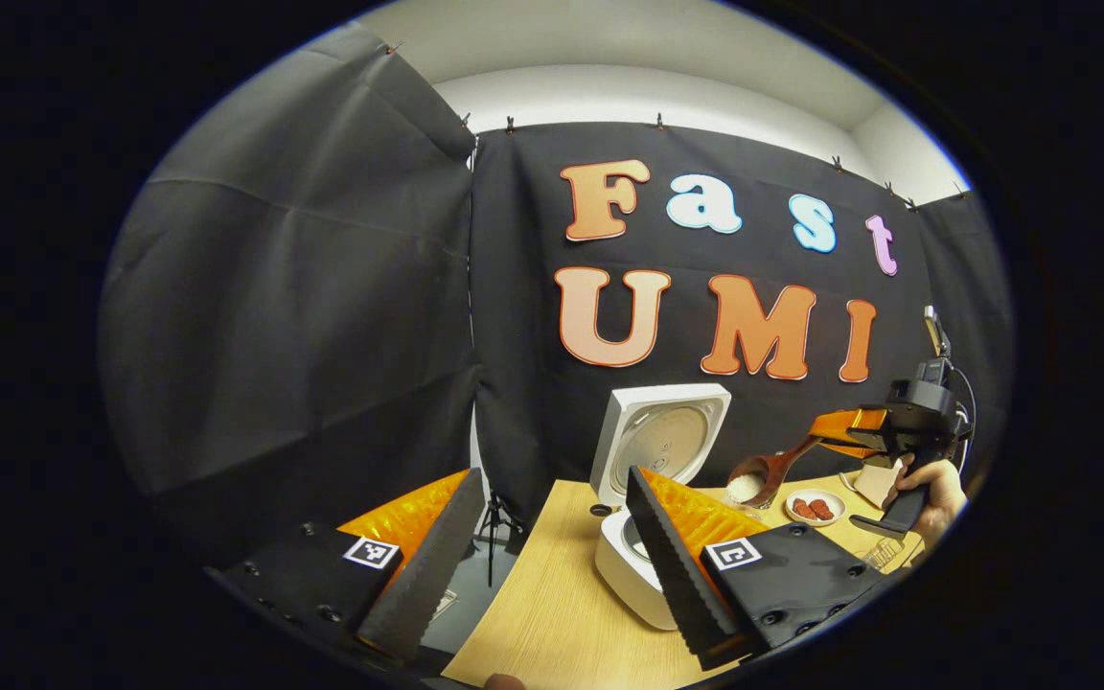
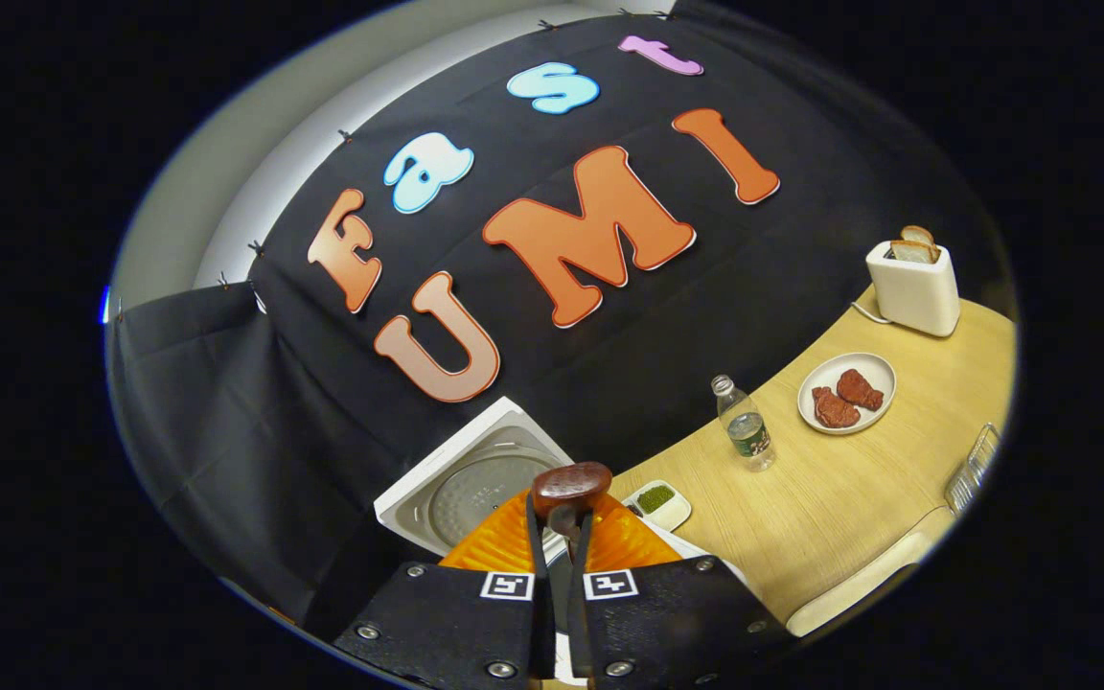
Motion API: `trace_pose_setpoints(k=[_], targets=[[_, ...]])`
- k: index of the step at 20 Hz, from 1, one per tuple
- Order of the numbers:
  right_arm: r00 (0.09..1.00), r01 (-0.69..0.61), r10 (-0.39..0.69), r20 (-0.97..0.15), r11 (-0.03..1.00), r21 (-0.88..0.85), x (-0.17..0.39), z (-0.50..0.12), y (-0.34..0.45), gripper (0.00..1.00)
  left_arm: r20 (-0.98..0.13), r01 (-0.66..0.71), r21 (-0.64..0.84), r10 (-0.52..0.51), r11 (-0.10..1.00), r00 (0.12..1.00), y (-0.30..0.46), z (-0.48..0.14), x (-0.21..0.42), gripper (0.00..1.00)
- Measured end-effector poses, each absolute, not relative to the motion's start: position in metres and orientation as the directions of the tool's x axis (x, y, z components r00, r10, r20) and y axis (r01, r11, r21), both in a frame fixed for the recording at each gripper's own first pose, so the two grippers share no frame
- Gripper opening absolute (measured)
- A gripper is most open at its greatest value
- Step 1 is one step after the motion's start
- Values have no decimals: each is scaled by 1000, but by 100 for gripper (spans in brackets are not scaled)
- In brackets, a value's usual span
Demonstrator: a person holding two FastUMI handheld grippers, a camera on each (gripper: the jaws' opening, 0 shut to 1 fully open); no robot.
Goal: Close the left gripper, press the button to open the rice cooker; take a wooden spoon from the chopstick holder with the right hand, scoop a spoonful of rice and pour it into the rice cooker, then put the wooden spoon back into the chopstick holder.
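I am holding my left gripper (image 1: 552,565) wide open above the table (image 1: 552,613). My right gripper (image 2: 559,537) is clamping the wooden spoon (image 1: 765,475), carrying rice, just beside the rice cooker (image 1: 643,479), whose lid is standing open.

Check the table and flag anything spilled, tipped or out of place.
Nothing stands out. The rice cooker stands upright with its lid up, the wooden spoon carries its rice without visible spill, and the water bottle, toaster and plate sit squarely.
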State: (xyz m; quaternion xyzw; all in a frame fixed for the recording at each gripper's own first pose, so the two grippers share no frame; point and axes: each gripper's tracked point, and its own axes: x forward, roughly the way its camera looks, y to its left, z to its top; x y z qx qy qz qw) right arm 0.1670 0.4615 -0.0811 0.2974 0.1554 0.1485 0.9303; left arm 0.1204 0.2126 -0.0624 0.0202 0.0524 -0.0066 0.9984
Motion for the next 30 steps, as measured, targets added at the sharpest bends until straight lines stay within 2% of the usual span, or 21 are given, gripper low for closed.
trace_pose_setpoints(k=[14,30], targets=[[902,-323,401,-160,873,366,162,-62,484,5,-90,19,37,-16,999,996,213,-61,127,100],[871,-464,472,-136,882,85,147,-57,511,5,-77,46,35,-43,998,996,201,-56,119,100]])
